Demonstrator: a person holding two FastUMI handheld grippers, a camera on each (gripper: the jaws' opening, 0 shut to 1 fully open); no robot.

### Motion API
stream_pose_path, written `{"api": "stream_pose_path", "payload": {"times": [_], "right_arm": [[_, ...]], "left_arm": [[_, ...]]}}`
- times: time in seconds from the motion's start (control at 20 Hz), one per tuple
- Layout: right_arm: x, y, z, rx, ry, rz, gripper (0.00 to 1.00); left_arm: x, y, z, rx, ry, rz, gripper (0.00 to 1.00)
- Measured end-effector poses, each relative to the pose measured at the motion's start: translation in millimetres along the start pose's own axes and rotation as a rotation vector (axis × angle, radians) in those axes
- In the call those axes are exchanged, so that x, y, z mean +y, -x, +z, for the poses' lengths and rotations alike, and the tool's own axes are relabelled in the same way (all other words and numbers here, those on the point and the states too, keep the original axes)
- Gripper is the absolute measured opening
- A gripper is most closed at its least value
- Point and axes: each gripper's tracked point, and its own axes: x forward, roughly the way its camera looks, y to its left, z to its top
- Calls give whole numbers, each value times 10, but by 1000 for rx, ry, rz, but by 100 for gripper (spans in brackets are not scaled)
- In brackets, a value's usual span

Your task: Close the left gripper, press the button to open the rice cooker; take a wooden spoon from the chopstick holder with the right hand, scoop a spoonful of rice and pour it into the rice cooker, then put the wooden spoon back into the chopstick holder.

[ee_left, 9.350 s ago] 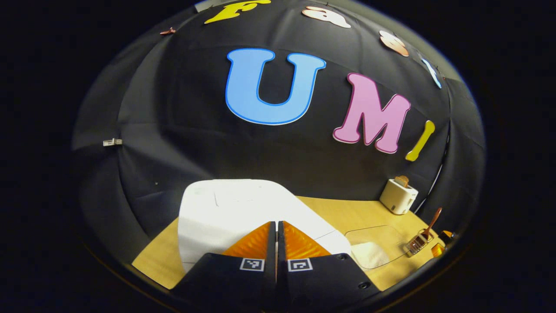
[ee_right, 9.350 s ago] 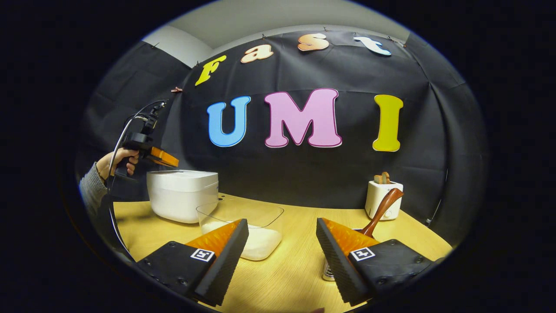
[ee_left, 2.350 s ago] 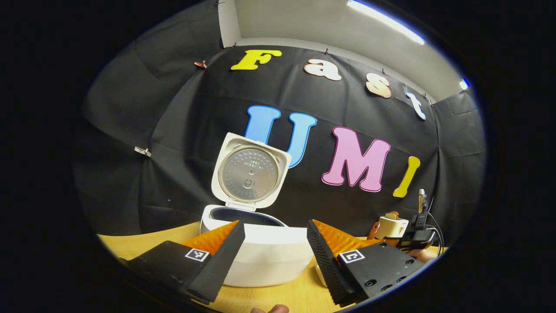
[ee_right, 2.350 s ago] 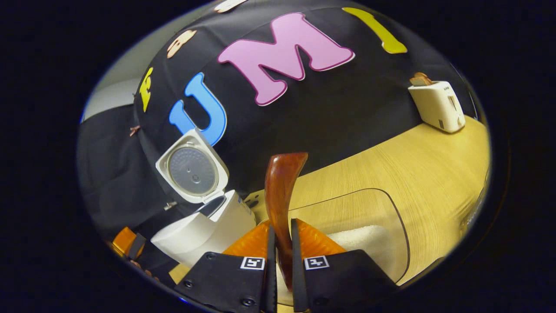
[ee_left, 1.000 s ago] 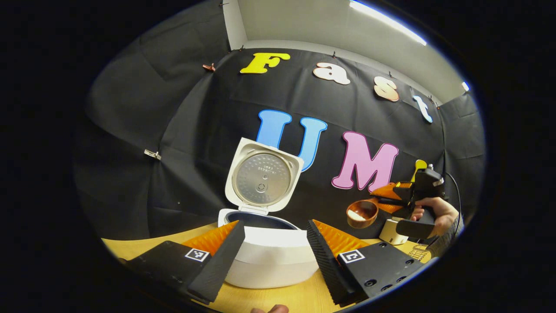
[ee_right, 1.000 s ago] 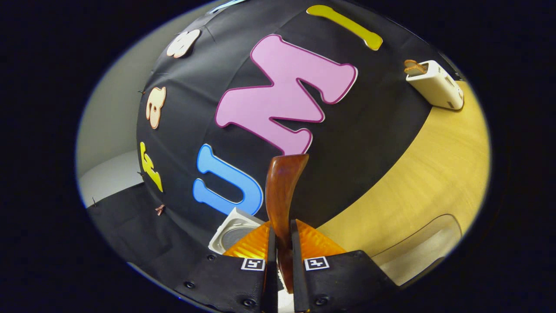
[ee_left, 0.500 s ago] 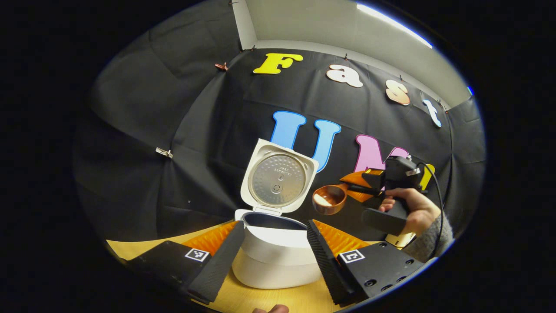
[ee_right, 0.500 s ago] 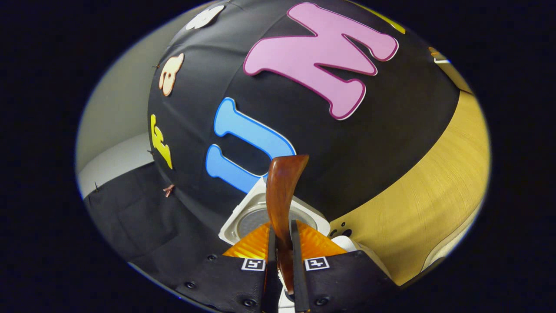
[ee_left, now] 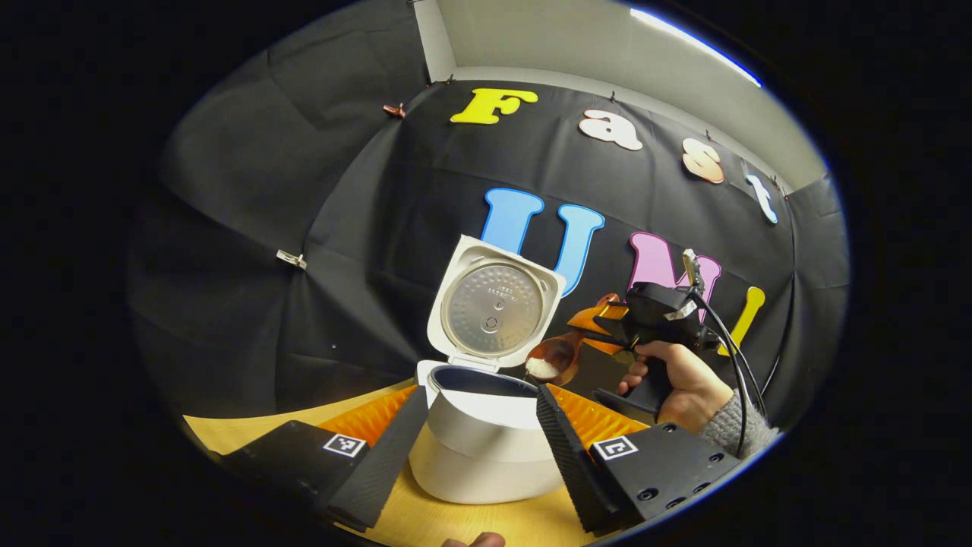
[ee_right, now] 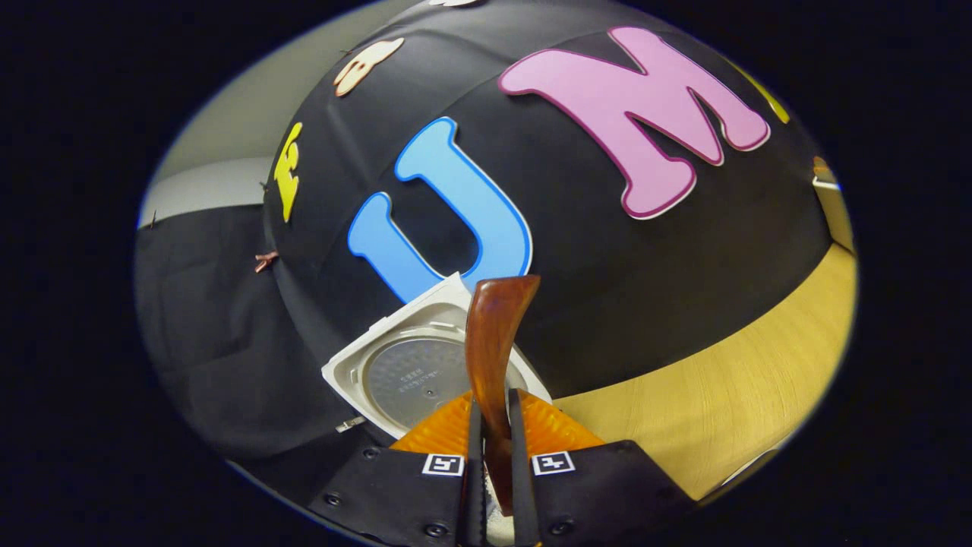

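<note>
The white rice cooker (ee_left: 486,448) stands on the wooden table with its lid (ee_left: 495,305) up. My left gripper (ee_left: 478,425) is open, its fingers on either side of the cooker's body without touching it. In the left gripper view a hand holds my right gripper (ee_left: 607,325) just right of the cooker. That gripper is shut on the wooden spoon (ee_left: 553,357), whose bowl holds white rice and tilts over the pot's right rim. In the right gripper view my right gripper (ee_right: 492,425) grips the spoon handle (ee_right: 490,357), with the raised lid (ee_right: 410,376) behind it.
The wooden table (ee_right: 729,403) runs off to the right in the right gripper view. A black cable (ee_left: 729,349) trails from the right gripper. A fingertip (ee_left: 474,540) shows at the bottom edge of the left gripper view.
My right gripper has carried the spoon of rice left and down to the cooker's rim, and the bowl has started to tilt. The left gripper stayed open near the cooker.
</note>
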Motion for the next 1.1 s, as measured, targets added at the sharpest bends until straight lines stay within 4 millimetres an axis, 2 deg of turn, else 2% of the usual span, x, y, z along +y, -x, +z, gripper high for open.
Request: {"api": "stream_pose_path", "payload": {"times": [0.35,0.45,0.65,0.95,1.1], "right_arm": [[319,-127,-193,34,274,50,17],[429,-122,-225,26,340,73,17],[506,-124,-278,1,501,83,17],[801,-77,-312,-61,783,121,17],[927,-87,-355,-85,852,141,17]], "left_arm": [[6,2,3,0,7,3,93],[12,6,-5,1,11,5,93],[17,7,-17,3,13,7,93],[33,0,-12,4,12,11,93],[30,7,-10,6,12,12,93]]}}
